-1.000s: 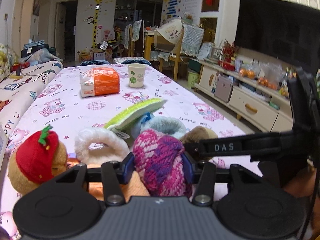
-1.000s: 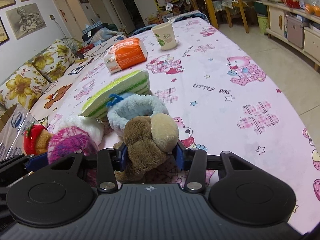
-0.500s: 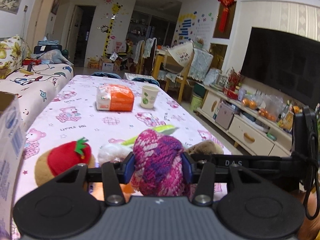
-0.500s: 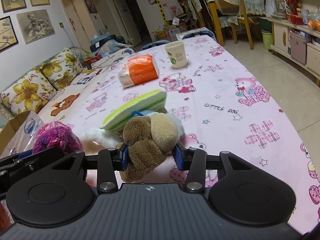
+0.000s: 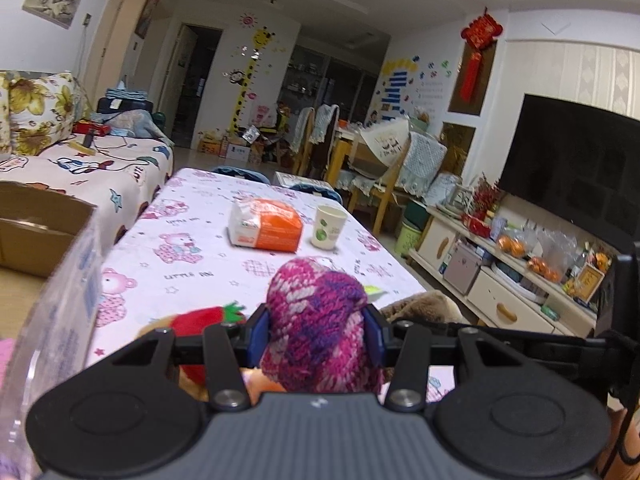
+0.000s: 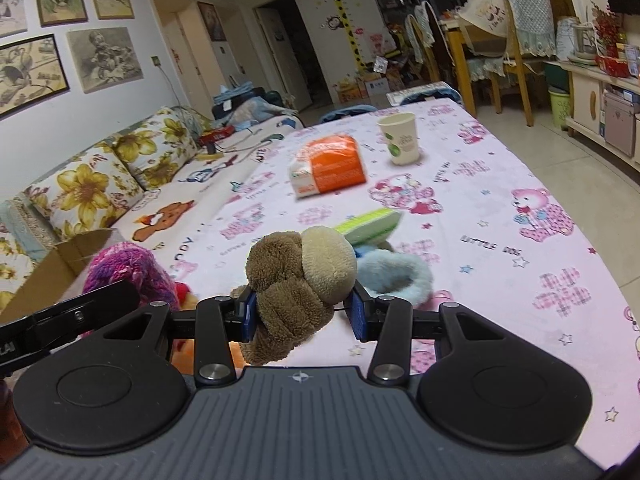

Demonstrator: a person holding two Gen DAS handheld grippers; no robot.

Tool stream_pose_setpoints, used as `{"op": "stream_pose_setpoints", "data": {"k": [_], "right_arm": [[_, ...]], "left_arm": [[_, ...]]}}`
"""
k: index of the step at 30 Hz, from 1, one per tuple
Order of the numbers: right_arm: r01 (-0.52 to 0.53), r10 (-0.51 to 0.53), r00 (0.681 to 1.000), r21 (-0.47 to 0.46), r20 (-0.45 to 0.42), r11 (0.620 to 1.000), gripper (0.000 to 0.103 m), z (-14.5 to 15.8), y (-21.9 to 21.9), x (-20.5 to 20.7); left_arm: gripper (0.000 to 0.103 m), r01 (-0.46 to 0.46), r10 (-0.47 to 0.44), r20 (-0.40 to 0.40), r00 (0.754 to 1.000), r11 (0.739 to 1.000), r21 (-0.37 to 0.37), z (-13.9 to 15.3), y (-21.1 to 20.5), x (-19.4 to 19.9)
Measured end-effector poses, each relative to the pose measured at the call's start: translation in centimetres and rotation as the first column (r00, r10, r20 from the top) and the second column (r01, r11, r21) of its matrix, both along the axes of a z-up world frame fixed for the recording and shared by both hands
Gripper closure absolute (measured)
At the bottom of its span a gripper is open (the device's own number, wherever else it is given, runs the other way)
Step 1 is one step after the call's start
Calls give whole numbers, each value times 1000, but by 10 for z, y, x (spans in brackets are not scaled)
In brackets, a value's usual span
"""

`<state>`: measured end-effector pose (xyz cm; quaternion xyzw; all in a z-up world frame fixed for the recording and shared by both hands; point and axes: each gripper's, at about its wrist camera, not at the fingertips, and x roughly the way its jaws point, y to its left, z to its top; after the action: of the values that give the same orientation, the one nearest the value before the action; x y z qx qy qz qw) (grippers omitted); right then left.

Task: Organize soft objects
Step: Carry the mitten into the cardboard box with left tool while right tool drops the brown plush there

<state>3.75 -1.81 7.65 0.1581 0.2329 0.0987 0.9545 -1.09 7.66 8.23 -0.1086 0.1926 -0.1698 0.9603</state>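
My left gripper (image 5: 314, 334) is shut on a pink and purple knitted hat (image 5: 320, 320) and holds it above the table. My right gripper (image 6: 302, 314) is shut on a brown plush toy (image 6: 300, 276), also lifted. The knitted hat shows at the left of the right wrist view (image 6: 128, 268). On the pink tablecloth (image 6: 500, 280) lie a light blue fuzzy item (image 6: 396, 276), a green and white striped soft item (image 6: 370, 220) and a plush with a red strawberry cap (image 5: 200, 320).
An orange and white bag (image 5: 266, 228) and a paper cup (image 5: 326, 226) stand farther back on the table. A cardboard box (image 5: 36, 224) with a clear plastic liner (image 5: 60, 300) is at the left, by the sofa (image 6: 100, 184). A TV cabinet (image 5: 520, 280) is right.
Both grippers have risen from the pile with their toys. The views have tilted up, and the cardboard box has come into view at the left.
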Motion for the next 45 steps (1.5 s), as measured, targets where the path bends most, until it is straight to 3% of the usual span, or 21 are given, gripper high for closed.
{"op": "stream_pose_setpoints", "data": {"k": [11,18,27,37,45], "right_arm": [[-76,75,996,22,54,997,49,12,25,3],[-148,145,985,23,94,989,48,20,50,6],[-259,257,959,-1,116,966,48,27,91,10],[-413,422,900,-94,111,906,47,33,134,9],[-505,514,857,-134,43,853,46,28,156,7]], "left_arm": [[56,-99,100,22,995,994,-50,8,40,-10],[55,-210,213,26,977,974,-90,12,71,-12],[55,-394,400,16,917,910,-128,15,114,-15],[55,-533,537,-23,844,832,-153,12,157,-17],[55,-568,570,-22,821,815,-117,10,174,-17]]}}
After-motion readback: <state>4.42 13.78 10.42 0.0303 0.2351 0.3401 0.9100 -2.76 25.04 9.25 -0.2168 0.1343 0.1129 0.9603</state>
